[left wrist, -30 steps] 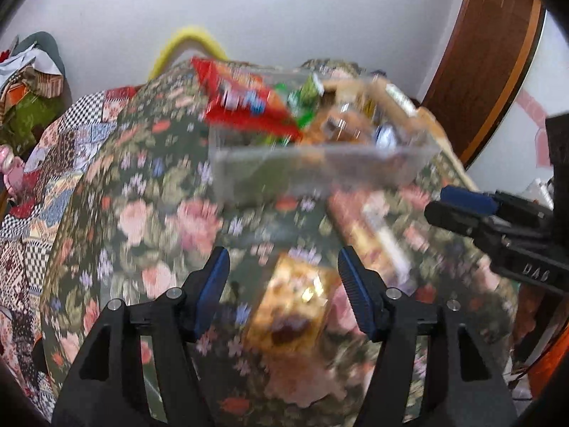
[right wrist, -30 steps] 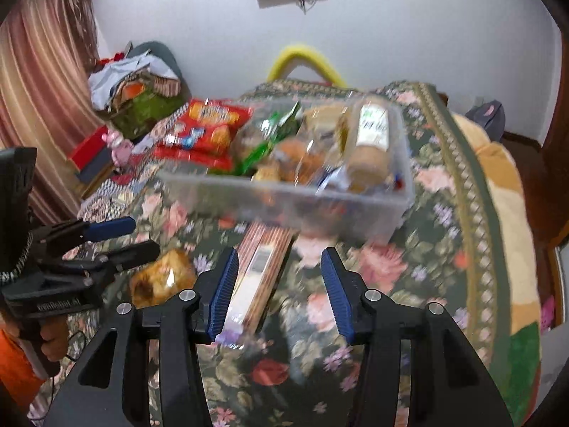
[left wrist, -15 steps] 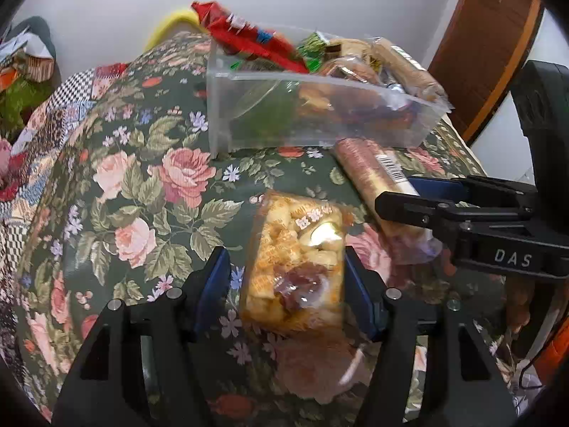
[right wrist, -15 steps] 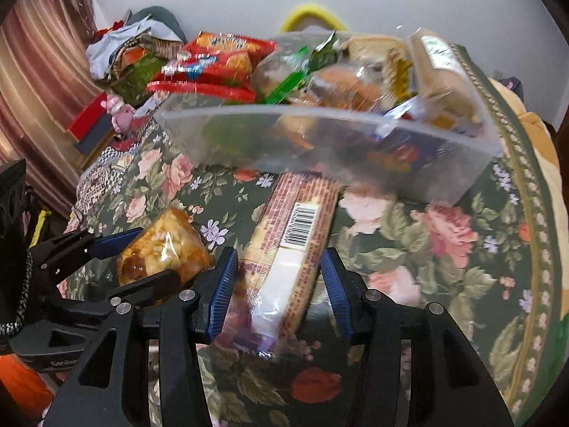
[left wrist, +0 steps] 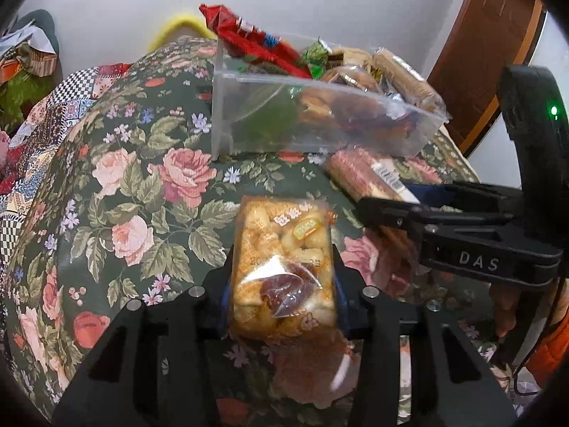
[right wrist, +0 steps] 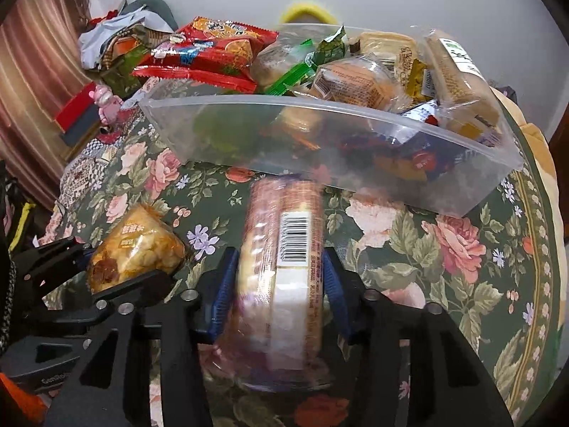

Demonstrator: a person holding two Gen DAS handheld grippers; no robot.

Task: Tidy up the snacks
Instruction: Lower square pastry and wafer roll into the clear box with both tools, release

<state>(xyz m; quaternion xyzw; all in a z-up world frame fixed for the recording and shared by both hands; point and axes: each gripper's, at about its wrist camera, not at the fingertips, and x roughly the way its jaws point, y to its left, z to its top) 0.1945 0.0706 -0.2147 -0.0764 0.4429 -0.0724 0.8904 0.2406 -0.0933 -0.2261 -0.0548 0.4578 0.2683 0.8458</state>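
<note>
A clear bag of golden puffed snacks [left wrist: 282,267] lies on the floral cloth, and my left gripper [left wrist: 282,295] is shut on its near end; it also shows in the right wrist view [right wrist: 135,252]. A long pack of biscuits with a barcode [right wrist: 284,277] lies beside it, and my right gripper [right wrist: 279,297] is shut around it; the pack also shows in the left wrist view [left wrist: 366,174]. A clear plastic bin [right wrist: 320,149] full of snack packs stands just beyond both, also in the left wrist view [left wrist: 320,121].
A red snack bag [right wrist: 209,53] sticks out over the bin's left end. The floral cloth [left wrist: 135,185] covers a rounded surface that drops off at the left. A pile of clothes and boxes [right wrist: 113,49] lies at the far left; a wooden door [left wrist: 490,42] is at the right.
Both grippers have moved forward and down over their packs and shut on them: the left on the puffed snack bag, the right on the biscuit pack.
</note>
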